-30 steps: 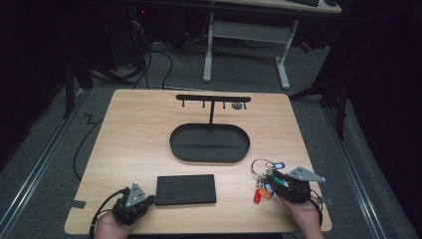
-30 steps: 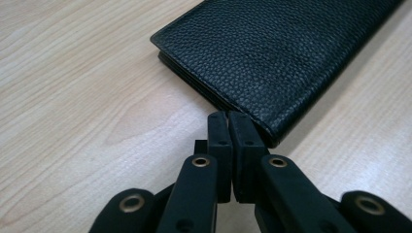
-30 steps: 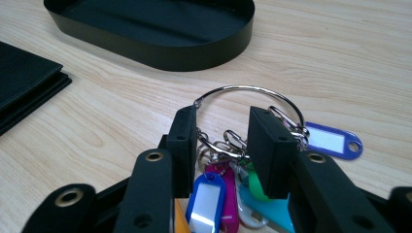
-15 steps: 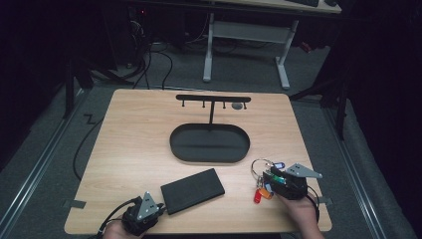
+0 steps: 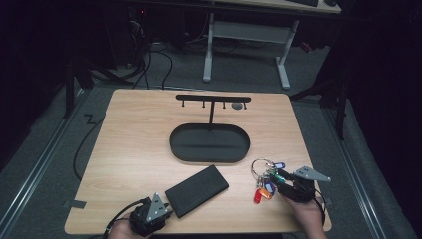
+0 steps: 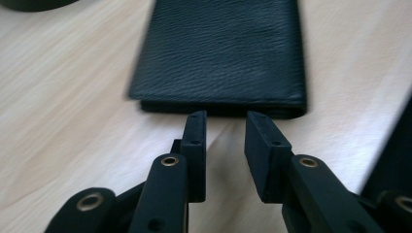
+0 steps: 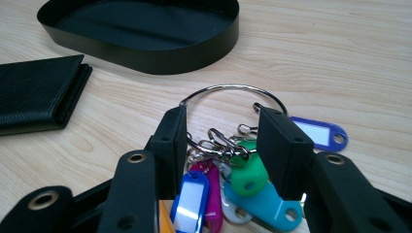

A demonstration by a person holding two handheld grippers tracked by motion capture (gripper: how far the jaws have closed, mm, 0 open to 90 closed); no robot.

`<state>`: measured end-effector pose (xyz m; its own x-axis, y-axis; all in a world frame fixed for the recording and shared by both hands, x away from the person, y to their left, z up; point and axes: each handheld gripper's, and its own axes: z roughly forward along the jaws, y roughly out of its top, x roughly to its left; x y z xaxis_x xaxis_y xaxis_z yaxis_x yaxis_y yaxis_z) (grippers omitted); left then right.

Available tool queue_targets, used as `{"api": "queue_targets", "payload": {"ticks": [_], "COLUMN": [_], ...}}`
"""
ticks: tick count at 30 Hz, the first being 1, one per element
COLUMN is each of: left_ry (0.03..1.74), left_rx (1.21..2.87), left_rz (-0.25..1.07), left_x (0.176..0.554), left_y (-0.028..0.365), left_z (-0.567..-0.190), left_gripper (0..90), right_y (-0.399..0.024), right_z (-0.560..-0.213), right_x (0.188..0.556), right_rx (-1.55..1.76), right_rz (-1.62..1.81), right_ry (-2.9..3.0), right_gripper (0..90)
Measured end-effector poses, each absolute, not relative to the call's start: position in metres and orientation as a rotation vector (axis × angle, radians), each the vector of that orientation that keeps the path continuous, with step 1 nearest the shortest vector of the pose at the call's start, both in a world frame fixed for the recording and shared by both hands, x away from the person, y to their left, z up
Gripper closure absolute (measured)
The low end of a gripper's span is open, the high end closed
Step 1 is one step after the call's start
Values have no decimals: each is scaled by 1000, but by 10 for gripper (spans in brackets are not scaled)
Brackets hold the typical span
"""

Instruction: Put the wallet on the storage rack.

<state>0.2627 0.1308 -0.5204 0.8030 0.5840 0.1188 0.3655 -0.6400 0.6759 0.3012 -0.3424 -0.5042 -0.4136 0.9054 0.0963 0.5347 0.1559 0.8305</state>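
Note:
A black leather wallet (image 5: 196, 190) (image 6: 223, 53) lies slantwise on the wooden table (image 5: 129, 139), also seen at the left of the right gripper view (image 7: 34, 94). My left gripper (image 5: 166, 213) (image 6: 226, 119) sits at its near short edge; its jaws have just been opening, a narrow gap apart, with nothing between them. A key ring with coloured tags (image 5: 263, 179) (image 7: 228, 165) lies at the front right. My right gripper (image 5: 277, 184) (image 7: 223, 116) straddles the tags; its jaws have just been opening and do not press on them.
A black oval tray (image 5: 171, 144) (image 7: 145, 60) stands mid-table with a T-shaped hook rack (image 5: 213, 98) rising behind it. The table's front edge runs just under both hands. A dark floor with cables and a desk frame (image 5: 244, 30) lies beyond.
The wallet has swung from lying level to slanted, its right end now farther from me. My left gripper has shifted right along the front edge. The right gripper and keys stayed put.

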Motion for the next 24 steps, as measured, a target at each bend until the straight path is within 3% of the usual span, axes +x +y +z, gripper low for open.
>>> {"api": "queue_targets", "payload": {"ticks": [9, 12, 18, 24], "left_ry": [771, 763, 697, 608], "left_rx": [2200, 2138, 2110, 2123], "left_rz": [446, 393, 323, 359], "left_x": [282, 292, 310, 305], "left_y": [150, 147, 115, 82], "left_z": [-509, -502, -493, -496], "left_gripper": [631, 588, 540, 490], "right_y": [-350, -351, -354, -355], "right_z": [-505, -505, -505, -507], "right_x": [298, 297, 295, 295], "right_rx": [1401, 1401, 1414, 1423], "right_rz": [1167, 1162, 1164, 1158], "right_ry": [1984, 1979, 1968, 1968], "right_gripper": [525, 523, 520, 520]}}
